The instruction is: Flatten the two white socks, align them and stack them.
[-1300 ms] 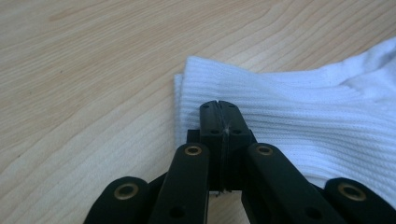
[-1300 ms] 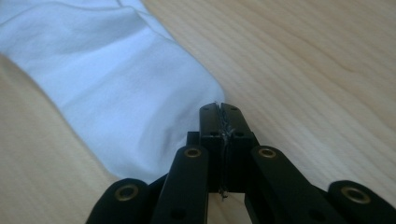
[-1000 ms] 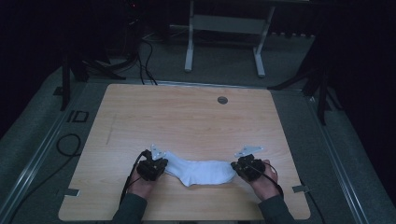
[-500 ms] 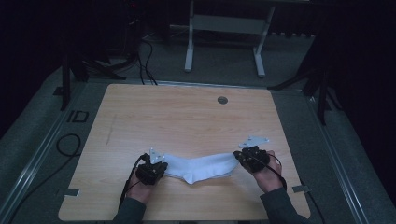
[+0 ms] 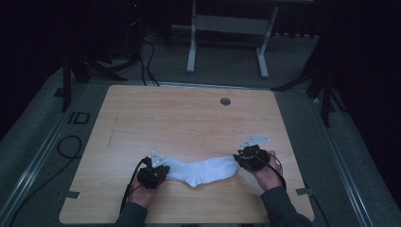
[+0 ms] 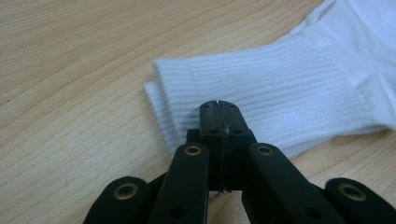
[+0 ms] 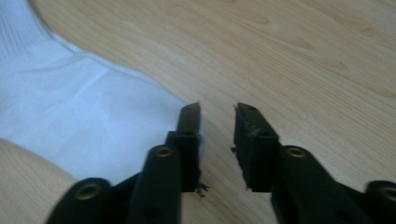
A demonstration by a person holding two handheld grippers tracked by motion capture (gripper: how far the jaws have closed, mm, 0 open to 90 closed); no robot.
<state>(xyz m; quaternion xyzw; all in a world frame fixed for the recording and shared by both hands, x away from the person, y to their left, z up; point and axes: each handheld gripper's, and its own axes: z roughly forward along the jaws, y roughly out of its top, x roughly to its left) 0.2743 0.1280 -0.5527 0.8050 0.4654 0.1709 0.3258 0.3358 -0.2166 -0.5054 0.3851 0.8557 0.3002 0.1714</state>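
Left tool (image 6: 218, 108) clamps the ribbed white sock (image 6: 299, 88) cuff; right tool (image 7: 217, 114) just opened, empty, over woodgrain table (image 7: 303, 56).

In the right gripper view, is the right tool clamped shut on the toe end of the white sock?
No: the right tool has its jaws apart with bare wood between them, and the sock lies beside the left-hand jaw.

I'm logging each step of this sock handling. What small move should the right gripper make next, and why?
Probably draw the right gripper back from the white sock. Its jaws have just been opening, with bare table between them and the toe beside one jaw, while the left gripper is shut on the cuff.
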